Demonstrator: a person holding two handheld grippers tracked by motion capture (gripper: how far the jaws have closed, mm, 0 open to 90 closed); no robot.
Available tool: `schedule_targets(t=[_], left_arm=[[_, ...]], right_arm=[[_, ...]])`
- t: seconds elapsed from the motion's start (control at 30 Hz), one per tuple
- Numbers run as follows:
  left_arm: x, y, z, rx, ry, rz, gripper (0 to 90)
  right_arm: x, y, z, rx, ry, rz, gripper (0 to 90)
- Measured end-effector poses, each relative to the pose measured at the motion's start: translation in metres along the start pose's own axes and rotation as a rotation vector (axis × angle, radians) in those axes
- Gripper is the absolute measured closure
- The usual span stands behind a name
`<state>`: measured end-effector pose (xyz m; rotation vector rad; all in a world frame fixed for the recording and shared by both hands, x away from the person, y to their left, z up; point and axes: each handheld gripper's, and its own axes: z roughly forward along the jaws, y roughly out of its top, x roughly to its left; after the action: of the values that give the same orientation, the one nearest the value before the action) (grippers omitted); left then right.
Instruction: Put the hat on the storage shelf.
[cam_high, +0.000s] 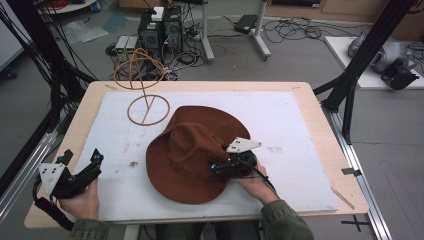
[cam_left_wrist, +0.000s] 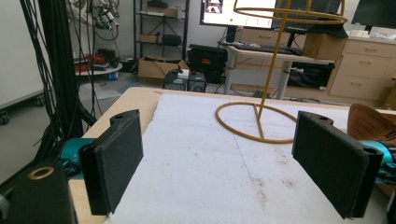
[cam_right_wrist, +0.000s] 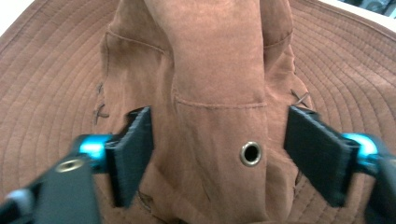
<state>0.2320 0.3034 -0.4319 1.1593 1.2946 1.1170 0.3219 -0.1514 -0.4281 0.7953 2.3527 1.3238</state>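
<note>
One white mat (cam_high: 300, 130) covers most of the wooden table (cam_high: 320, 107). On the mat the brown hat (cam_high: 192, 150) lies brim down, its crown ridge running toward the wire stand (cam_high: 145, 107). Right gripper (cam_right_wrist: 218, 154) straddles the crown, jaws spread, not yet pinching. Left gripper (cam_left_wrist: 219, 170) is spread over bare mat.

Hat (cam_high: 187, 155) mid-mat (cam_high: 280, 125), wire stand (cam_high: 145, 100) behind-left; right gripper (cam_high: 220, 162) on crown, left gripper (cam_high: 80, 167) far left.

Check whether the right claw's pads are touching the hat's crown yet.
Cannot tell. In the right gripper view the right claw straddles the hat crown; the folds reach both pads, but neither contact nor a gap shows plainly.
</note>
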Motion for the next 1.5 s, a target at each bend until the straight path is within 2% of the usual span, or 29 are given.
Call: schedule_targets(t=[0.1, 0.13, 0.2, 0.33, 0.4, 0.53, 0.67, 1.0, 1.23, 1.43, 1.5], left_arm=[[0.000, 0.000, 0.000, 0.001, 0.000, 0.004, 16.7], [0.000, 0.000, 0.000, 0.002, 0.000, 0.006, 16.8], [0.000, 0.000, 0.000, 0.003, -0.002, 0.004, 16.9], [-0.001, 0.000, 0.000, 0.005, -0.005, 0.009, 17.0], [-0.001, -0.001, 0.000, 0.005, -0.008, 0.009, 17.0], [0.000, -0.001, 0.001, 0.004, -0.009, 0.008, 17.0], [0.000, -0.001, 0.001, 0.004, -0.010, 0.004, 17.0], [0.000, -0.002, 0.001, 0.007, -0.006, 0.002, 17.0], [0.000, -0.002, 0.001, 0.010, -0.005, -0.001, 17.0], [0.002, -0.003, 0.001, 0.010, 0.000, -0.016, 16.9], [0.003, -0.003, 0.001, 0.011, 0.001, -0.015, 16.9]], right_arm=[[-0.001, -0.002, 0.005, 0.039, -0.007, 0.036, 32.5], [-0.002, -0.003, 0.006, 0.040, -0.014, 0.034, 36.7], [-0.001, -0.002, 0.004, 0.023, 0.006, 0.035, 49.1], [0.003, -0.002, 0.003, -0.016, 0.007, 0.013, 75.9], [0.004, -0.004, 0.003, -0.020, 0.016, 0.020, 87.1], [0.004, -0.006, 0.004, -0.030, 0.025, 0.015, 88.7], [0.000, -0.006, 0.003, -0.026, 0.048, 0.057, 89.2], [0.000, -0.005, -0.001, -0.040, 0.070, 0.071, 89.3], [0.002, -0.001, -0.013, -0.133, 0.045, 0.082, 89.1], [-0.002, 0.004, -0.035, -0.270, -0.001, 0.132, 89.1], [-0.003, 0.007, -0.042, -0.320, -0.030, 0.134, 89.1]])
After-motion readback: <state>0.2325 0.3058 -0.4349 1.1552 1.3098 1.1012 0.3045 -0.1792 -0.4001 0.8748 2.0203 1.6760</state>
